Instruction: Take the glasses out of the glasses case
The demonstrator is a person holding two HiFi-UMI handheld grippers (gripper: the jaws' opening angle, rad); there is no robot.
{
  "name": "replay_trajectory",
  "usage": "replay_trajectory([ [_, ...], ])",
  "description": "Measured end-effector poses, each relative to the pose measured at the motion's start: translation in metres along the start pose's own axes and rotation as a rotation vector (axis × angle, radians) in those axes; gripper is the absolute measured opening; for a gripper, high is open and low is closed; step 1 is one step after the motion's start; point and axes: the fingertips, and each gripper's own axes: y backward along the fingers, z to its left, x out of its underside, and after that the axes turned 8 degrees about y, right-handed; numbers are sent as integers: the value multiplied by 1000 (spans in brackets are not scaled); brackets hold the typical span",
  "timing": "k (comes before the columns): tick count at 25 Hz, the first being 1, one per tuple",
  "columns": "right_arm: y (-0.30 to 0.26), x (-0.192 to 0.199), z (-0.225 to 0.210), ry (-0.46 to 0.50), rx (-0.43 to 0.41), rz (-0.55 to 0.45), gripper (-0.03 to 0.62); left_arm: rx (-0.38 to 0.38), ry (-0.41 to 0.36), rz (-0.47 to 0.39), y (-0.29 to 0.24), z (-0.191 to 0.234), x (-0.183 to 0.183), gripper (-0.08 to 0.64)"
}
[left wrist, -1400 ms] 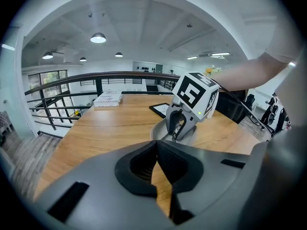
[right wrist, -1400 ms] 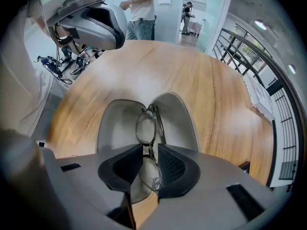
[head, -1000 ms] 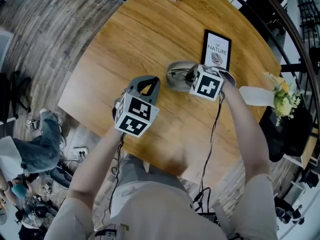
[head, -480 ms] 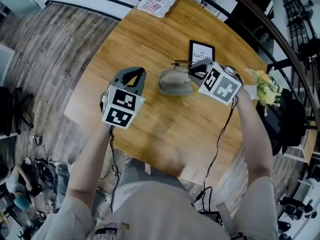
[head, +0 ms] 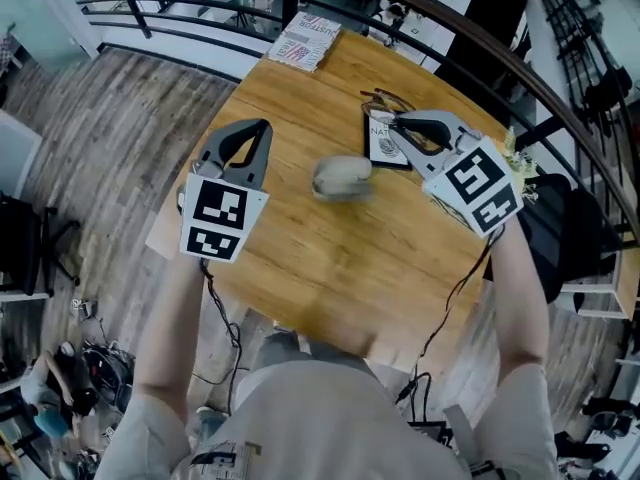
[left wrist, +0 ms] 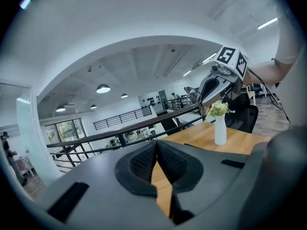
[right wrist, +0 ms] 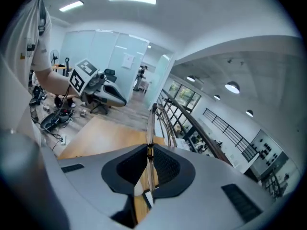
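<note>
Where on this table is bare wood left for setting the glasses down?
Bare table lies left of the case, up to the magazine, and along the near edge. It is crowded at the right, around the card and vase.

A wooden table (head: 300, 258) stands on grey plank floor (head: 90, 108) beside a dark railing (left wrist: 116, 130). Round lamps (left wrist: 102, 88) glow under a white ceiling. What seems a black office chair (left wrist: 243, 120) stands behind the table.
</note>
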Motion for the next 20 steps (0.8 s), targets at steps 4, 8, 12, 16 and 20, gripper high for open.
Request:
replay_trajectory([
  [4,54,-24,-13,-79,134,-104,61,-19,-30,-72,29,-5,-44,17],
  [8,109,-46,-17,-158,261,-217,61,-50,-53,-147,55,-10,-82,17],
  [12,153,-61,-7,-193,348,-308,61,-64,-54,-228,81,-18,-112,17],
  [16,187,-60,5,-260,407,-365,61,-70,-46,-295,104,-26,-131,17],
  [20,207,-58,27,-336,432,-417,60,-88,-1,-313,127,-40,-141,17],
])
